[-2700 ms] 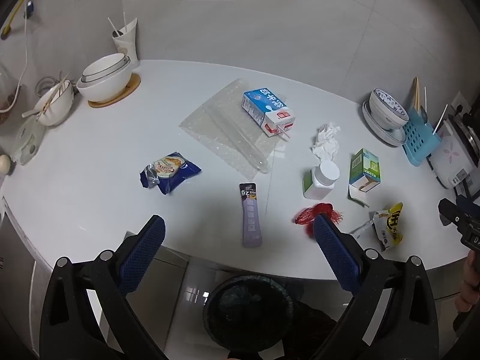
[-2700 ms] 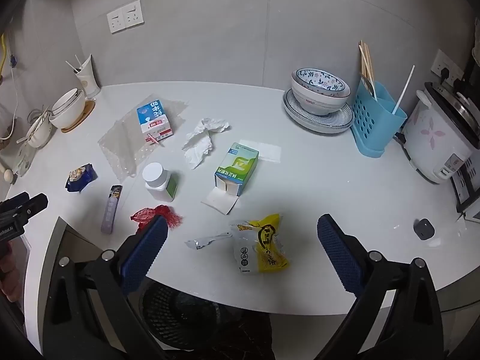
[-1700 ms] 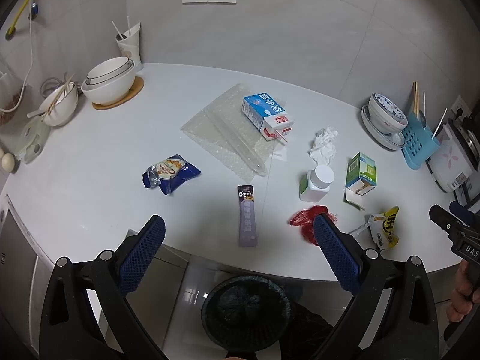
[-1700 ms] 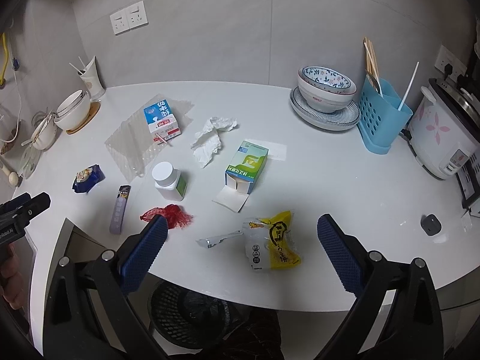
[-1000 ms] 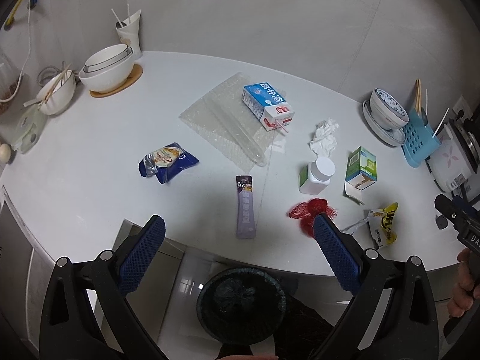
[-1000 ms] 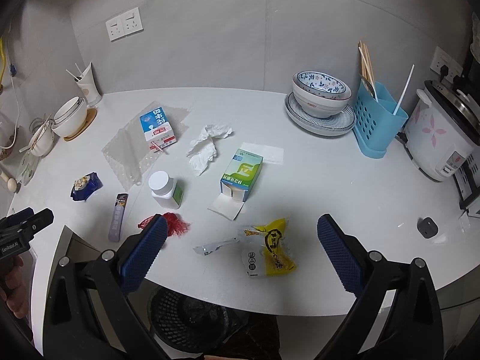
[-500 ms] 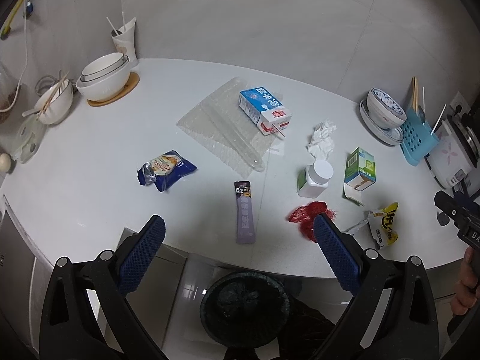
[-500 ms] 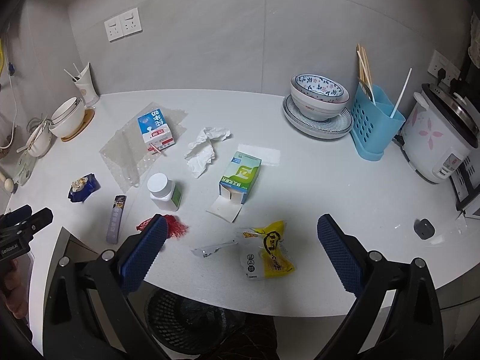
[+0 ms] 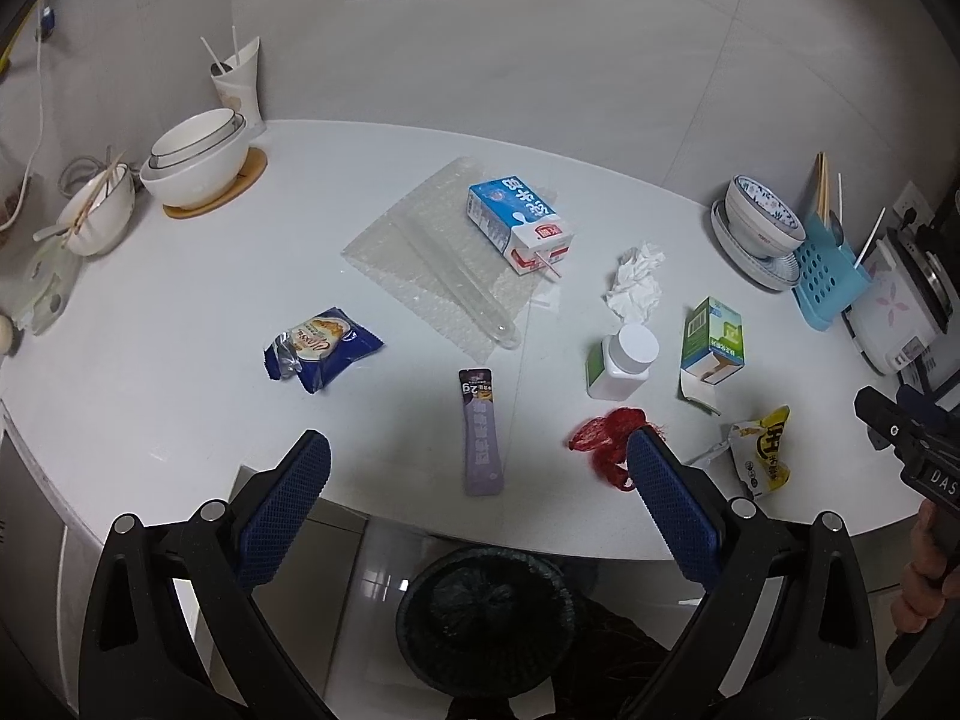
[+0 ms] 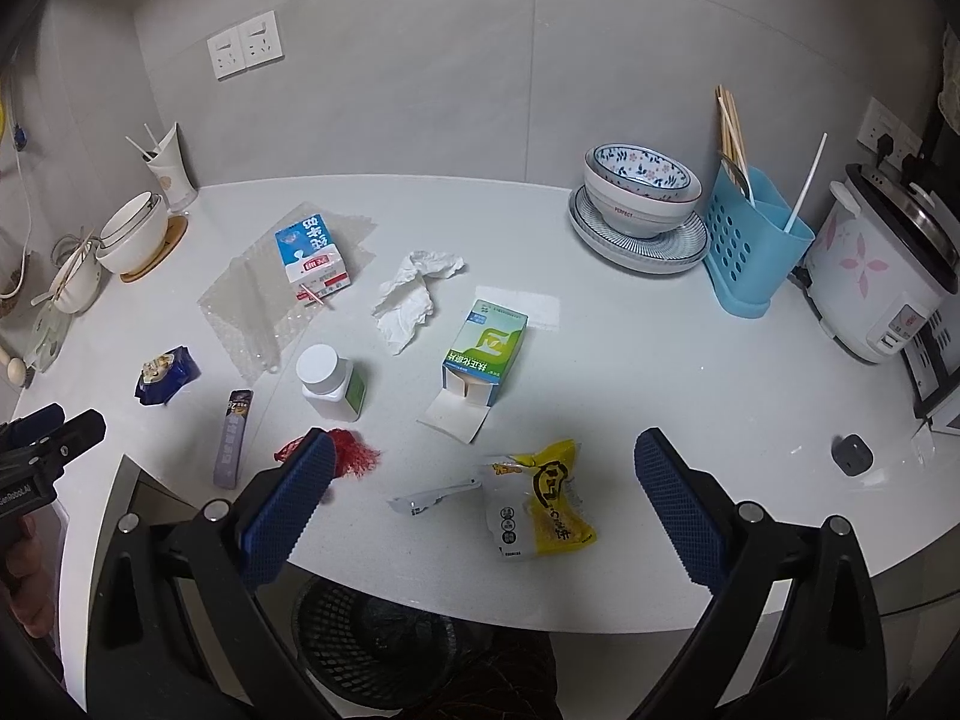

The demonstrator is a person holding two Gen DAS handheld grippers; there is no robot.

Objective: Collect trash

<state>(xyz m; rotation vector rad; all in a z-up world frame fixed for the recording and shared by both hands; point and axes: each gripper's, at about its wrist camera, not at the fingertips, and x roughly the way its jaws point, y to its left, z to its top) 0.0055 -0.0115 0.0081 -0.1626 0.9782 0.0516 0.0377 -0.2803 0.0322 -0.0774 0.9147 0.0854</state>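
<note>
1. Over the near edge of the white counter (image 9: pixel 150 396) we hold both tools up and back; the left gripper (image 9: pixel 477 486) and the right gripper (image 10: pixel 480 492) are each spread wide with nothing between the pads.
2. Across the last few seconds little changes — the views only drift and tilt a bit, and every piece of litter lies where it lay. We judge the collecting has not started.
3. The trash sits scattered on the counter: the purple sachet (image 9: pixel 480 432) nearest the edge, the red net (image 9: pixel 606 441) beside it, the blue snack wrapper (image 9: pixel 321 348) to the left, the milk carton (image 9: pixel 519 228) on the bubble wrap (image 9: pixel 420 270), the crumpled tissue (image 10: pixel 414 294), the white bottle (image 10: pixel 330 381), the green box (image 10: pixel 486 351) and the yellow packet (image 10: pixel 540 498).
4. The dark bin (image 9: pixel 486 618) waits on the floor below the counter edge — so near pieces like the sachet or the yellow packet look like the easiest first picks.
</note>
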